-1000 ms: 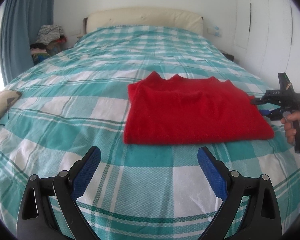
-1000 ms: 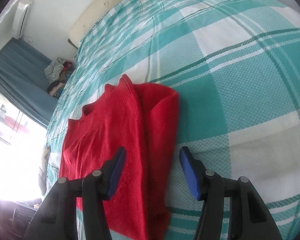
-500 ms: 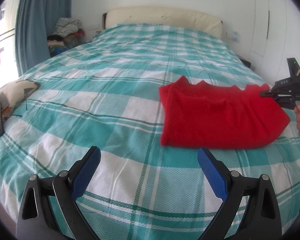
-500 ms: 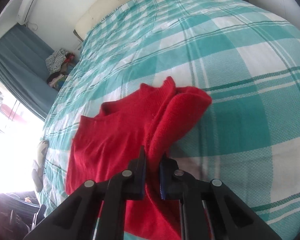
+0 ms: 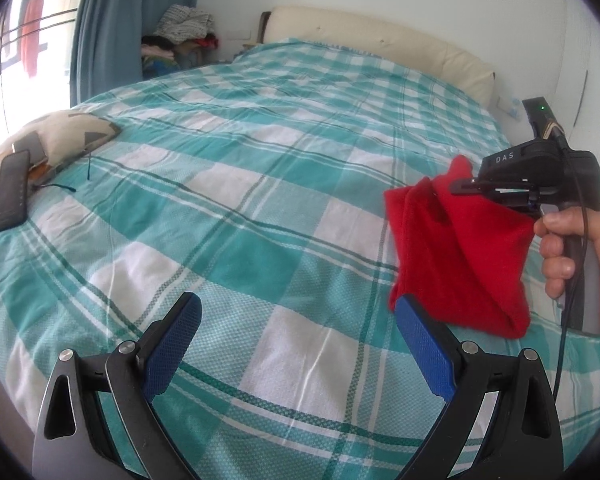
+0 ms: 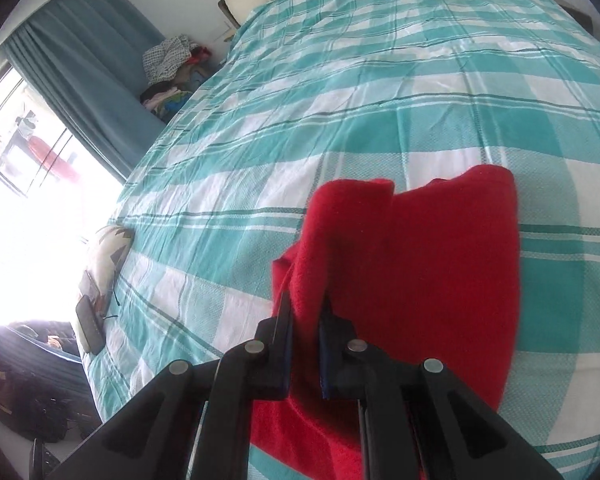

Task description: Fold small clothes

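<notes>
While our right gripper (image 6: 305, 330) is clamped on one end of the red garment (image 5: 456, 252) and lifts it off the bed (image 5: 260, 168), our left gripper (image 5: 296, 344) is wide open and empty, with the garment to its right.

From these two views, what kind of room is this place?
Most likely a bedroom in a home. A large bed with a teal checked cover fills both views, a padded cream headboard stands at its far end, and a pile of clothes sits beside a blue curtain.
</notes>
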Demonstrator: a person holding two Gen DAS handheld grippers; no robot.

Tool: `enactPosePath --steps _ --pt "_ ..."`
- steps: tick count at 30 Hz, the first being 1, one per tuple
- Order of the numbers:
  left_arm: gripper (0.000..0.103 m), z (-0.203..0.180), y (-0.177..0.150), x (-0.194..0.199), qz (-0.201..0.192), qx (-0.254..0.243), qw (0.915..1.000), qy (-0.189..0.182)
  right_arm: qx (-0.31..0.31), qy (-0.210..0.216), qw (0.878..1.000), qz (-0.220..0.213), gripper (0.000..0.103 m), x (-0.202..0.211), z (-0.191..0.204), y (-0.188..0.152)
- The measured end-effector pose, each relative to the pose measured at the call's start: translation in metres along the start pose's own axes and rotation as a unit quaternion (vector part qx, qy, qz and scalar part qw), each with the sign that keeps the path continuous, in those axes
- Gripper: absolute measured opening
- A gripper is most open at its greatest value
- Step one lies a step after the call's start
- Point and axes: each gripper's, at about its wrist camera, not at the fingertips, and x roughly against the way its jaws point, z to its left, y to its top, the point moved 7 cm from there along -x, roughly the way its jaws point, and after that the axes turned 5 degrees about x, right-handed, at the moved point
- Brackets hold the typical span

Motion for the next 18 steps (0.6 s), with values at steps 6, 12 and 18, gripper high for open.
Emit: enactPosePath --steps 6,12,18 --pt "0.098 0.005 0.000 -0.003 0.008 0.008 0.9999 0.000 -0.018 0.050 0.998 0.042 0.031 -0.032 0.013 -0.015" --pt "0.098 0.005 -0.001 -0.004 0.015 0.013 0.9998 -0.008 -0.022 0.170 0.985 0.036 0.060 0.004 0.030 -0.016" --pt "0.098 0.002 -0.001 -0.001 0.015 0.013 0.9997 -0.016 0.045 0.133 0.990 -0.004 0.060 0.055 0.022 -0.011"
